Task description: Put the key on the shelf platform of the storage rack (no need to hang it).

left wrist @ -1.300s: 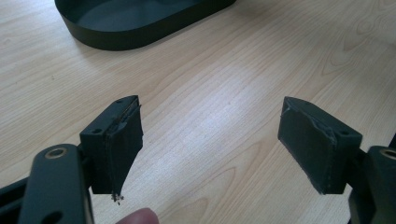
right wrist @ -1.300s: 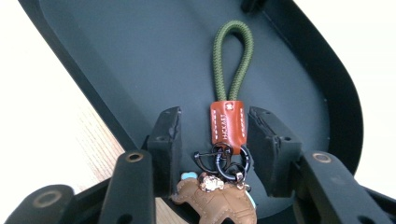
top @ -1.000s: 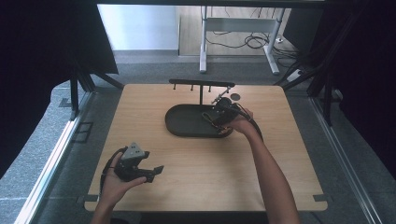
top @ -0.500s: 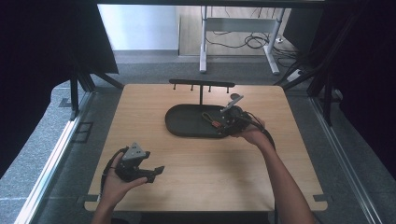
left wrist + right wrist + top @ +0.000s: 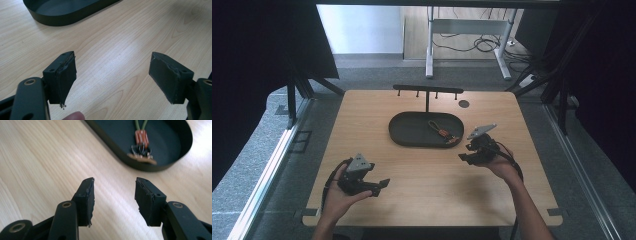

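High view / tabletop (image 5: 427, 190): light wood, no readable writing or brand anywhere.
High view / tray (image 5: 402, 132): black oval, centre-rear of tabletop, in front of a black rack (image 5: 428, 90) with pegs.
High view / keychain (image 5: 443, 132): green cord loop with orange-brown tab and metal bits, lies inside tray, right half.
High view / right claw (image 5: 467, 155): held in right hand just off tray's right end, above bare wood, apart from the keychain.
High view / left claw (image 5: 379, 186): held in left hand at near-left of tabletop, well apart from tray.
High view / disc (image 5: 464, 104): small dark round spot right of rack.
Left gripper view / left claw (image 5: 112, 75): jaws spread wide, nothing between, bare wood under them; tray edge (image 5: 60, 21) at top. Pad edge on one jaw frayed.
Right gripper view / right claw (image 5: 114, 195): jaws apart, just been opening further, nothing between them, wood grain below.
Right gripper view / keychain (image 5: 141, 143): in tray (image 5: 180, 147) ahead of the jaws, near its rounded end wall. No legible label on tab.
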